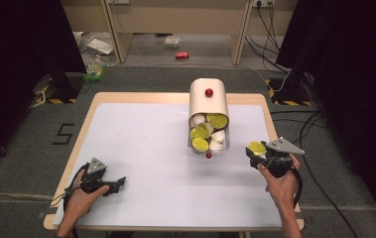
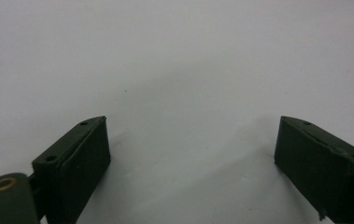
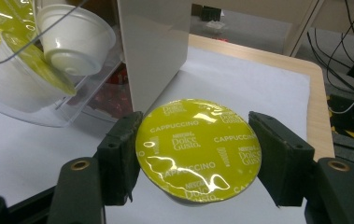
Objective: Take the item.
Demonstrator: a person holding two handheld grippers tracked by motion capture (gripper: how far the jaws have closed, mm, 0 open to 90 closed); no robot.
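The left gripper (image 1: 117,183) rests low on the white mat (image 1: 141,148) at the near left, its jaws wide with nothing in them. In the middle stands a box (image 1: 208,101) full of cups. At the near right, the right gripper (image 1: 253,151) pinches a yellow-topped coffee cup (image 3: 198,148) just above the mat.

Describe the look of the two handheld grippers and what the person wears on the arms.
Both the left gripper and the right gripper are black, each with two blocky, flat-faced jaws fixed with small screws, brass-coloured pivots at the base, and a grey three-cornered plate on top. A black cable trails from each. The forearms are bare, with no sleeves or gloves in view.
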